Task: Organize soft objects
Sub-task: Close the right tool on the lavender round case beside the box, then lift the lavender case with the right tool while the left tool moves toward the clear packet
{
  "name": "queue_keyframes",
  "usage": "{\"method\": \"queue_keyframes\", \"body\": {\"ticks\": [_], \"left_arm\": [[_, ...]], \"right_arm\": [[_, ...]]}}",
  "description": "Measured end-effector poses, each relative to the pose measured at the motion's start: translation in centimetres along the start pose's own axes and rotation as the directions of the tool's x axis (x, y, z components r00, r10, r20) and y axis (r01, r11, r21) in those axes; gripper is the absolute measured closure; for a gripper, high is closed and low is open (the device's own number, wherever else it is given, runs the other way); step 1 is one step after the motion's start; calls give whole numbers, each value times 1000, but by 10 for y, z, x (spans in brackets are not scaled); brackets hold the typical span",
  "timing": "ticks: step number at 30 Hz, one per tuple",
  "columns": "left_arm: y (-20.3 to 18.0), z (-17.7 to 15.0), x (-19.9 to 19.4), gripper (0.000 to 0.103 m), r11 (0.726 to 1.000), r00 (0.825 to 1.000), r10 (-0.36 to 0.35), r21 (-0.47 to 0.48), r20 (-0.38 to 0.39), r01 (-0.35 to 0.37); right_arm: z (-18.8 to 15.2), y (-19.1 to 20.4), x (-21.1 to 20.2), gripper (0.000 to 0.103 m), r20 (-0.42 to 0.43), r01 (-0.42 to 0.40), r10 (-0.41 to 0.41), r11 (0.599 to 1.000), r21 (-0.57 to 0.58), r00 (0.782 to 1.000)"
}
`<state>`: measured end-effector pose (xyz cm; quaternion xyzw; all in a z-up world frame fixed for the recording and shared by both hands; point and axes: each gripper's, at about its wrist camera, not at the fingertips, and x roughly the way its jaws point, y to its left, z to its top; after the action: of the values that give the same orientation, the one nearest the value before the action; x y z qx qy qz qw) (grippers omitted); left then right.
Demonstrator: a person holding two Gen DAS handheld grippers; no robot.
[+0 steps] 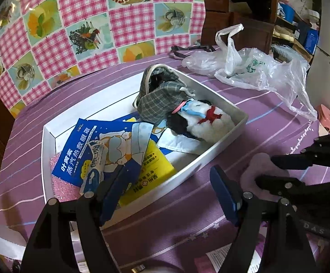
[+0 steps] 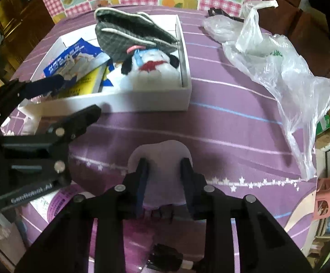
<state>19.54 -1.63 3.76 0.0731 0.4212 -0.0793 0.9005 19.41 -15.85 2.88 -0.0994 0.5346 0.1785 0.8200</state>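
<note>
A white tray [image 1: 240, 122] [image 2: 142, 100] stands on the purple striped cloth. In it lie a grey plaid fabric piece [image 1: 162, 100] [image 2: 133, 31], a black-and-white plush [image 1: 208, 122] [image 2: 155, 68] with a red bow, a blue packet [image 1: 92, 150] [image 2: 74, 59] and a yellow packet [image 1: 151, 170]. My left gripper [image 1: 167, 175] [image 2: 78, 95] hangs open over the tray's near edge, holding nothing. In front of the tray, my right gripper [image 2: 164, 166] [image 1: 263, 169] is shut on a pale lilac soft pad [image 2: 162, 152] [image 1: 255, 163] lying on the cloth.
A crumpled clear plastic bag [image 1: 255, 68] [image 2: 278, 68] lies right of the tray. A black strap [image 1: 187, 49] sits behind it. A pink stool [image 1: 326, 118] [image 2: 326, 195] stands beyond the table's right edge. A checked cloth [image 1: 85, 22] hangs at the back. Printed papers [image 2: 58, 200] lie near me.
</note>
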Motion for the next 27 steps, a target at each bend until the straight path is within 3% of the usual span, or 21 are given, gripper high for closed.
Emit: {"method": "queue_keyframes", "body": {"ticks": [4,7,9,13,15,25,27], "left_arm": [[3,2,-4,30,1000,1000,18,-12,24,-18],[10,2,-6,30,999,999,-1,-36,35,3],[14,2,-8,30,999,999,20,-45,50,-18],[21,3,-14,30,997,995,32,-69,95,-25],[25,3,-15,30,996,994,33,-81,108,-25],[44,0,-11,30,986,995,2,-163,99,14],[45,-1,-9,30,986,996,-2,-167,94,18]], "right_arm": [[7,-1,0,78,93,-90,89,996,6,992],[8,-5,1,80,140,-115,105,992,61,985],[8,-8,-2,94,195,-151,131,984,92,972],[8,-8,-5,101,266,-265,227,958,113,937],[10,-2,2,102,261,-305,268,946,113,928],[7,-18,2,102,236,-325,287,935,142,929],[8,-18,0,102,203,-309,278,941,136,939]]}}
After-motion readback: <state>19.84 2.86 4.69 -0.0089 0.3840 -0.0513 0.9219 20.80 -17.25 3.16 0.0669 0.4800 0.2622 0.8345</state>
